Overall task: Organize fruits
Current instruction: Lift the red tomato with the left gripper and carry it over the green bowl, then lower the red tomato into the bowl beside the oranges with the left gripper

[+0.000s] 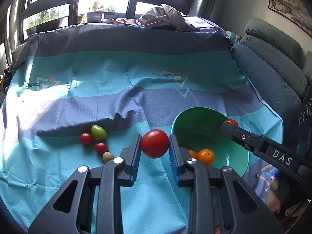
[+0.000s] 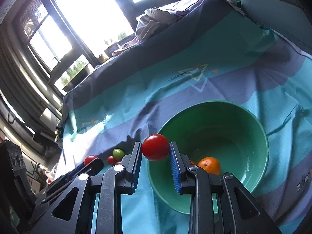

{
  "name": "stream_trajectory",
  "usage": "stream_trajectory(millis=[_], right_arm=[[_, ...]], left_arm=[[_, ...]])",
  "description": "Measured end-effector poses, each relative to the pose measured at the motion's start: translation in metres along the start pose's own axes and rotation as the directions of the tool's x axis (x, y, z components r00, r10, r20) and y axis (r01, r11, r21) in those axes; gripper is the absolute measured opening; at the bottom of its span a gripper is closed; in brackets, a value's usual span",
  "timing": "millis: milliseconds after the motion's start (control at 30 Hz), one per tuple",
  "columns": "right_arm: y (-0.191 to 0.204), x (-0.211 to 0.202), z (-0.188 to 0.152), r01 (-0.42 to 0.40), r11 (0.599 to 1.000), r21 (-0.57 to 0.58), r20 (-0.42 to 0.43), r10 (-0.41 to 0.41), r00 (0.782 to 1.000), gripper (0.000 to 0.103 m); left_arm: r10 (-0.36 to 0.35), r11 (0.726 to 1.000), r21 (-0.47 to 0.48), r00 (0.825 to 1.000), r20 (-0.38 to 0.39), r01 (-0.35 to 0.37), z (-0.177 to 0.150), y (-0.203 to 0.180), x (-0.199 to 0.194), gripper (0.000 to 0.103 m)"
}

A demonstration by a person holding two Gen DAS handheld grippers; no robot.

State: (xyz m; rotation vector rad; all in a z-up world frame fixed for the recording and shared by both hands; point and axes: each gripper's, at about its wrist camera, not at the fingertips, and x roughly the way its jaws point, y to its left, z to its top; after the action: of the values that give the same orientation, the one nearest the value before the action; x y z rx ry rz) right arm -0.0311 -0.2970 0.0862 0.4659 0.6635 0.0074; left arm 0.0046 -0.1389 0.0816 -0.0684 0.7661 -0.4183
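Observation:
My left gripper (image 1: 155,146) is shut on a red tomato (image 1: 154,144), held above the cloth just left of the green bowl (image 1: 197,120). My right gripper (image 2: 155,149) is shut on another red tomato (image 2: 155,147), over the bowl's (image 2: 243,117) near left rim; that tomato also shows in the left wrist view (image 1: 231,122). Two oranges (image 1: 205,157) lie in the bowl, one also in the right wrist view (image 2: 209,165). On the cloth to the left lie a green fruit (image 1: 98,132), two small tomatoes (image 1: 86,138) (image 1: 100,147) and a brownish kiwi-like fruit (image 1: 108,156).
A blue striped cloth (image 1: 117,101) covers the table. A grey sofa (image 1: 273,62) stands at the right. Crumpled fabric (image 1: 161,17) lies at the table's far edge, below the windows. The right gripper's arm (image 1: 273,152) crosses over the bowl's right side.

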Motion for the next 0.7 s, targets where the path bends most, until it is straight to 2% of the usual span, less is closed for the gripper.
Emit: stream_trajectory(millis=[167,700], right_arm=[[-0.016,-0.001,0.004,0.045,0.998,0.033,0.009,-0.045,0.999,0.030],[-0.051,0.000,0.009,0.096,0.988,0.120,-0.015,-0.095,0.995,0.030]], left_arm=[[-0.013,1.000,0.015,1.000,-0.024,0.014,-0.002,-0.012,0.015,0.028],[-0.088,0.994,0.052,0.991,-0.106,0.094,-0.013,-0.044,0.049,0.028]])
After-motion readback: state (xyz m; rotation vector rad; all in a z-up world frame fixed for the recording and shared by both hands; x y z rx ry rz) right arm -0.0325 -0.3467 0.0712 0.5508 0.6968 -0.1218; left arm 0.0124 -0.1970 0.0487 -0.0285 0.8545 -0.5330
